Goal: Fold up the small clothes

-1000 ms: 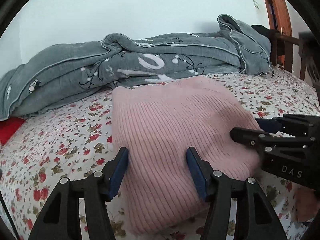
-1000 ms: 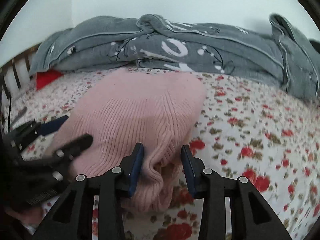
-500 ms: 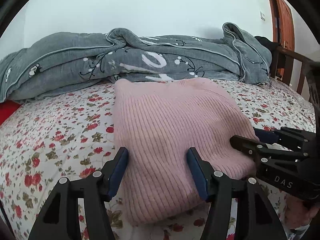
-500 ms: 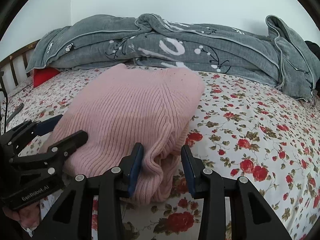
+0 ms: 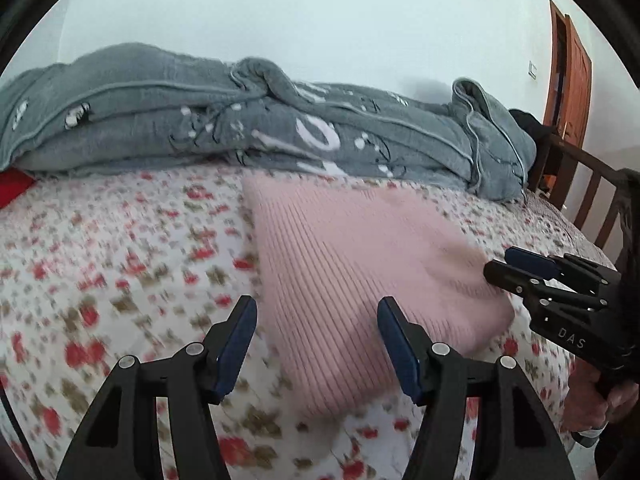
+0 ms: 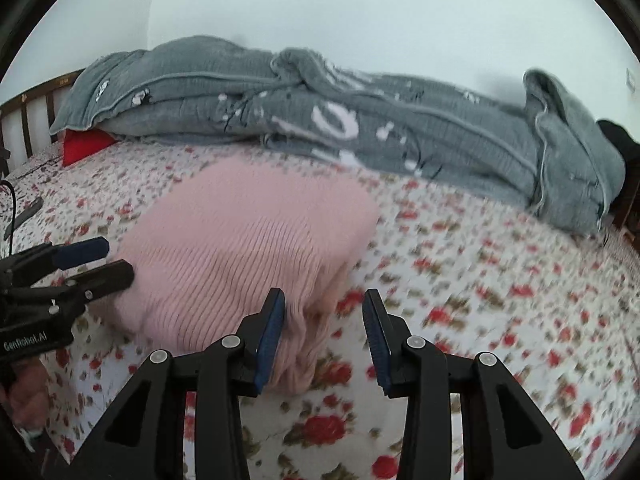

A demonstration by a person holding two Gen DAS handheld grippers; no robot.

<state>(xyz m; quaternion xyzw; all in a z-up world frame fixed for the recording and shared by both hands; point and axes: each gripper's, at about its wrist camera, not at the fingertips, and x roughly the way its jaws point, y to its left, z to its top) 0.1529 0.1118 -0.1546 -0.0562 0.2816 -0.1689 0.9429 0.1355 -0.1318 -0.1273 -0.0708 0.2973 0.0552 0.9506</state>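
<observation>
On a flower-print bed, a folded pink knit sweater lies at frame center, its long axis running from the lower foreground up toward the grey blanket at the back. The left hand-held gripper, jaws just opening, stands released with the sweater's near corner showing between them. The right hand-held gripper also hangs unclenched, with the sweater's other near corner just beside its left pad, neither hand clearly nearer.
</observation>
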